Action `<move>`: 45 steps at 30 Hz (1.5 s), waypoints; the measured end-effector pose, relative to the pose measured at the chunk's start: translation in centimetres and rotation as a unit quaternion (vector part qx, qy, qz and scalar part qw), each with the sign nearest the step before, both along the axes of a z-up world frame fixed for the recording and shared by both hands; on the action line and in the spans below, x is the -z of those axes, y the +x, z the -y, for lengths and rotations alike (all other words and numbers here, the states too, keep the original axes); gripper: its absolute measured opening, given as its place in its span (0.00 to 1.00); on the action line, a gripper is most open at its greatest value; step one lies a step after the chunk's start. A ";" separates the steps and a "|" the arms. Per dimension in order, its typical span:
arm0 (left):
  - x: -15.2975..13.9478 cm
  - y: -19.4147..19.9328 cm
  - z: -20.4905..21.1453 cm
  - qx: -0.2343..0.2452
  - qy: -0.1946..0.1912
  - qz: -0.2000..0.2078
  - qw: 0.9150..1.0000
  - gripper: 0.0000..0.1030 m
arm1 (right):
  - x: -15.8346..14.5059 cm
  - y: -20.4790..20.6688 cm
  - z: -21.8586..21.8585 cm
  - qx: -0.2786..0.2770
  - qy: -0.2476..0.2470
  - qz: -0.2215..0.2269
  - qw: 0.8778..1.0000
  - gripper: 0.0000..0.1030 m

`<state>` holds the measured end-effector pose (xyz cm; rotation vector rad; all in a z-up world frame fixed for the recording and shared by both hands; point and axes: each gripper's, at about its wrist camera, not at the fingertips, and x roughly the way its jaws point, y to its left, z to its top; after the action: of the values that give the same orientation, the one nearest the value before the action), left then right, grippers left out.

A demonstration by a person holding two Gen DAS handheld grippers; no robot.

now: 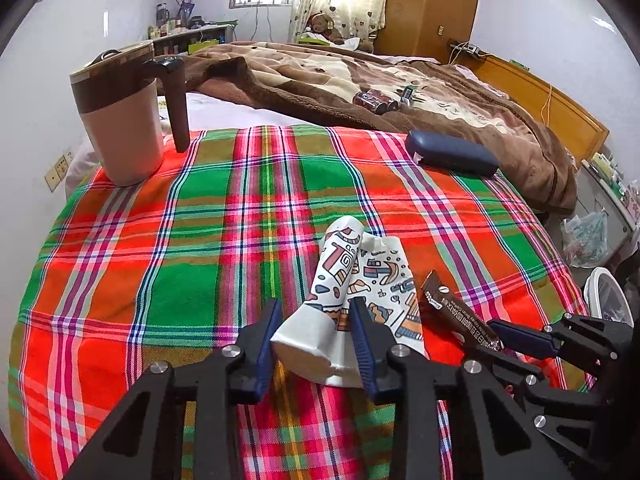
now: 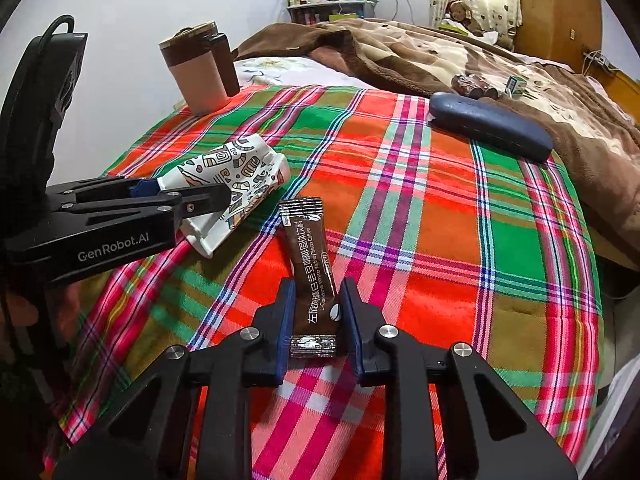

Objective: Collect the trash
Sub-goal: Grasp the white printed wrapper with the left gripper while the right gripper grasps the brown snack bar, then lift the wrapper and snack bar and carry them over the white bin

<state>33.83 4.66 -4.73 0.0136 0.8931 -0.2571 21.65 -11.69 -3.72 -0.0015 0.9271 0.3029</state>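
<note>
A crushed white paper cup [image 1: 344,280] with coloured doodles lies on the plaid cloth [image 1: 200,240]; it also shows in the right wrist view [image 2: 236,176]. My left gripper [image 1: 318,312] is closed on the cup's base, both pads touching it. A brown coffee sachet [image 2: 310,248] lies on the cloth beside the cup; it also shows in the left wrist view [image 1: 452,308]. My right gripper [image 2: 318,292] is closed on the sachet's near end, its fingers against both edges.
A pink-and-brown lidded mug [image 1: 128,120] stands at the far left of the cloth. A dark blue glasses case [image 1: 452,154] lies at the far right edge. Crushed cans [image 1: 376,101] lie on the brown blanket beyond. A white bin [image 1: 608,296] stands right of the bed.
</note>
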 end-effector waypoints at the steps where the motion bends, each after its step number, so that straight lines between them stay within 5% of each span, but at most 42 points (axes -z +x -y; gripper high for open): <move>1: 0.0 -0.2 0.1 -0.001 0.002 0.002 1.000 0.29 | 0.0 0.0 0.1 0.001 0.000 0.000 1.000 0.23; 12: -0.6 -1.9 1.1 -0.001 0.033 0.024 0.999 0.20 | 0.0 -0.2 0.6 0.014 0.009 0.001 1.000 0.23; 45: -5.7 -12.0 4.6 0.027 0.012 0.073 0.997 0.20 | -3.6 -6.7 5.7 0.081 0.043 0.051 0.994 0.22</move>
<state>21.88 0.09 1.00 0.0780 0.7509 -0.2921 14.96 -17.37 -0.11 0.1362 0.8078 0.1902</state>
